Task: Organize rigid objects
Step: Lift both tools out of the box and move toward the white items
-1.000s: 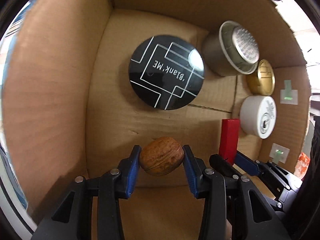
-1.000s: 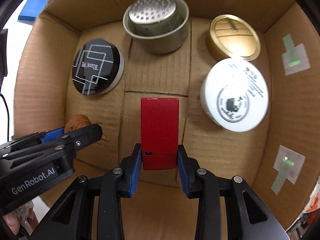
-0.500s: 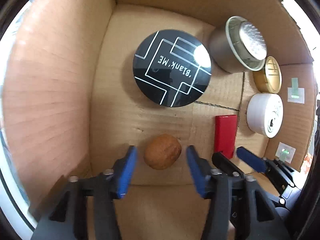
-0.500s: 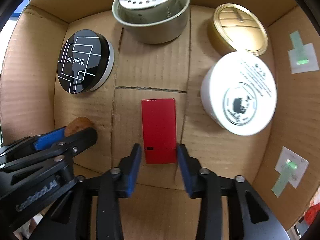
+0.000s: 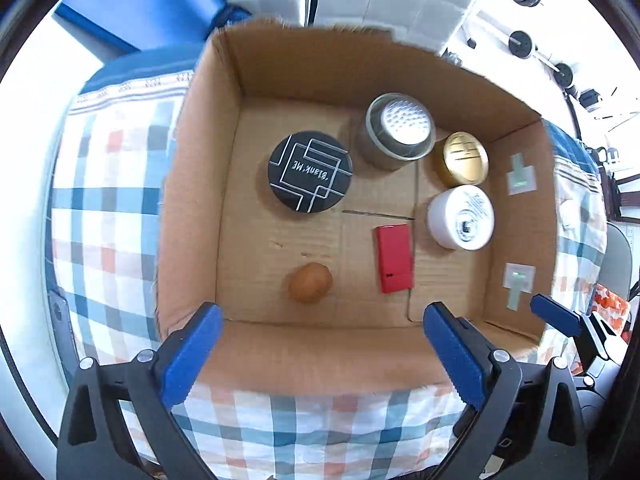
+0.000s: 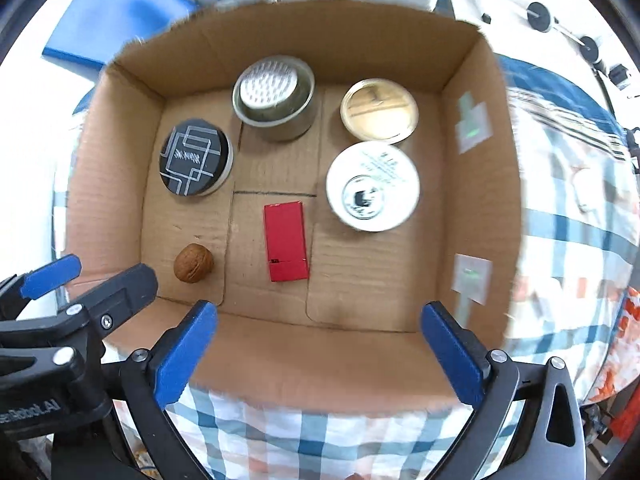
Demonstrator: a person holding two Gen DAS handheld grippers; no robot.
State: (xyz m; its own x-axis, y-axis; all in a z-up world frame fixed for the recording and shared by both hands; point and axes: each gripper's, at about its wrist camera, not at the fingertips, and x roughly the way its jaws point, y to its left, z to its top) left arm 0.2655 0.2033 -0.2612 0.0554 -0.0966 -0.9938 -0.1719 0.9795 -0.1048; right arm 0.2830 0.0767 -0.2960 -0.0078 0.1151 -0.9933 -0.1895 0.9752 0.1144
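Both claws are hanging above the near wall of the cardboard box (image 5: 192,208), each spread wide and gripping nothing. The left claw (image 5: 320,354) is sitting over the near edge on the walnut's side, and the right claw (image 6: 320,354) is sitting over the same edge nearer the red case; in the right wrist view the left one is showing at the box's near-left corner.

Everything the task concerns is lying on the box floor. The walnut (image 5: 310,282) is resting near the near wall, toward the left wall, apart from all else. The red case (image 6: 286,240) is lying flat beside it toward the middle, its long side running from near wall to far wall, probably so it takes little room and cannot tip. The black tin (image 5: 310,178) is sitting flat toward the left wall, farther in than the walnut. The metal can (image 6: 276,98) is standing upright against the far wall with a perforated silver piece nested in it. The gold lid (image 6: 379,109) is lying by the far right corner, and the white jar (image 6: 372,186) is standing just nearer than it, close to or touching it; I cannot tell which.

The things are spaced with gaps, which looks deliberate, leaving claw room around each. Judging by this, the packing seems nearly or fully done. The box is standing on a checked cloth (image 5: 108,184).
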